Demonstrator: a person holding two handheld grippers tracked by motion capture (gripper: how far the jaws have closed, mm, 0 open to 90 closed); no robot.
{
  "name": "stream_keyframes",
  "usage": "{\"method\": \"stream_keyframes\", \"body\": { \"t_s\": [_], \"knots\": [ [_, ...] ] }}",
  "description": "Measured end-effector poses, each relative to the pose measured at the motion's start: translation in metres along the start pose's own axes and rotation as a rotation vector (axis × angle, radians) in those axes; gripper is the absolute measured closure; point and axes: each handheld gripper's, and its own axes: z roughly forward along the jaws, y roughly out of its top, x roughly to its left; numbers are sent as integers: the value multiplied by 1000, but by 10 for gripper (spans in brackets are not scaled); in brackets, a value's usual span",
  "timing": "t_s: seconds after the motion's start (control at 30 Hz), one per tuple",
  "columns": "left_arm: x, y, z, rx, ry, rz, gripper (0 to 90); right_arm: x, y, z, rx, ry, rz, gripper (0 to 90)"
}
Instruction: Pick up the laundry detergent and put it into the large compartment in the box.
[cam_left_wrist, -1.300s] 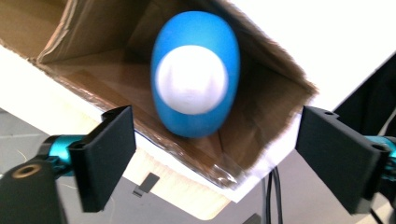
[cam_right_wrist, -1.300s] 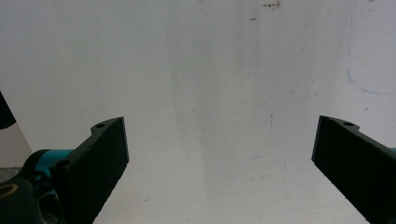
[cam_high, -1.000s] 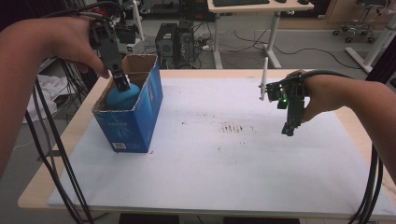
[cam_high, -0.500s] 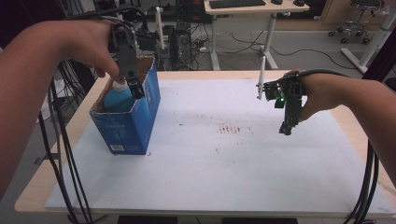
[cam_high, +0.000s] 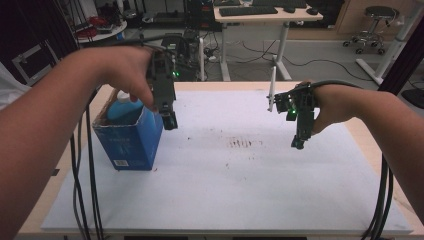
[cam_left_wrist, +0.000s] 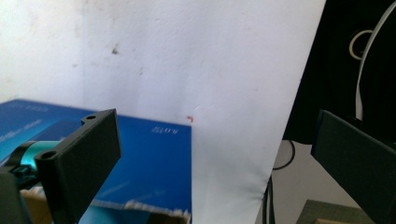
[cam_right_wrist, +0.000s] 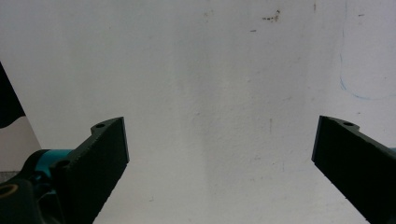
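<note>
A light wooden table (cam_high: 371, 150) carries a large white sheet (cam_high: 240, 195) that covers most of its top and leaves a strip of wood bare along the left, right and far edges. The sheet is marked with small dark reddish specks and a smudged patch (cam_high: 242, 143) near its middle, and in the right gripper view a faint blue pen curve (cam_right_wrist: 359, 91) shows on it. A blue cardboard box (cam_high: 131, 141) stands upright on the sheet's left part, close to the left edge, its top open with a light blue bottle (cam_high: 122, 108) inside.
</note>
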Motion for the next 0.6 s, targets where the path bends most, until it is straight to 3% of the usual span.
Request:
{"method": "stream_keyframes", "body": {
  "t_s": [0.13,0.4,0.6],
  "knots": [
    [1,10,11,-7,26,17,17,1,-1,-2,0,-6,-6,27],
    [2,20,31,11,-10,24,17,1,-8,-7,1,-14,1,27],
    [4,18,34,10,1,16,17,4,-7,-8,-1,-17,-12,27]
  ]
}}
